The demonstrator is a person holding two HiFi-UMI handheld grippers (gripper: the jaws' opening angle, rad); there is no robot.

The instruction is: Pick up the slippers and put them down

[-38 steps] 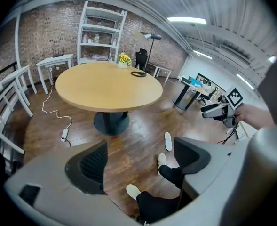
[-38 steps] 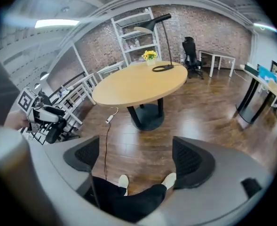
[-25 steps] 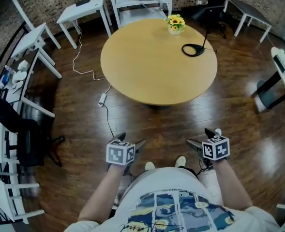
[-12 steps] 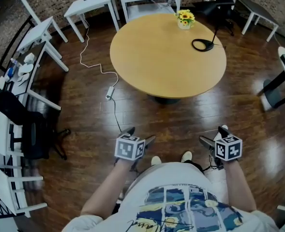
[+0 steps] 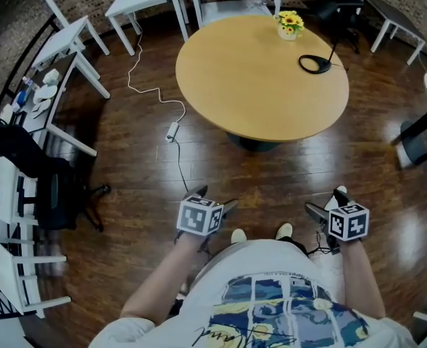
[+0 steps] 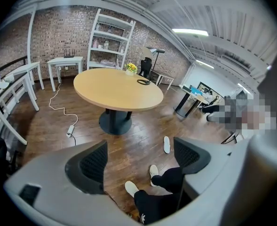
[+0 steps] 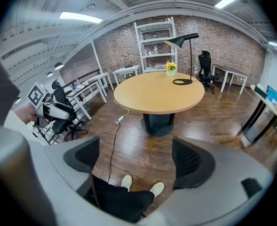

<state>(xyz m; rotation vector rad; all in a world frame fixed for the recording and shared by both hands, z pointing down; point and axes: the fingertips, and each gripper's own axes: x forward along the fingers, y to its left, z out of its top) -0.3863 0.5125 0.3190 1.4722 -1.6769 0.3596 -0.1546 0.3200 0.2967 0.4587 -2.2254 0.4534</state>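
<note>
The left gripper [image 5: 214,198] is released: in the left gripper view its two dark ribbed pads [image 6: 93,163] stand wide apart with only floor and the person's legs between them. The right gripper [image 5: 325,201] is likewise slack, jaws spread, nothing held; between them its own view shows the wooden floor [image 7: 138,149] and the tips of two white-shod feet [image 7: 126,181]. In the head view both grippers sit low in the frame, either side of the person's body, each with its marker cube turned up.

One white slipper [image 6: 167,144] lies flat on the floor right of centre in the left gripper view, just beyond the person's feet [image 6: 154,170] and apart from them. In the head view a small white shape shows at the upper edge of the right gripper; I cannot tell if that is the slipper.

Further out, a round wooden table [image 5: 262,71] fills the upper middle of the head view, bearing a pot of yellow flowers [image 5: 289,25] and a black lamp base [image 5: 316,64] near its upper right edge. A white cable with a power strip [image 5: 172,130] trails over the floor left of the table
</note>
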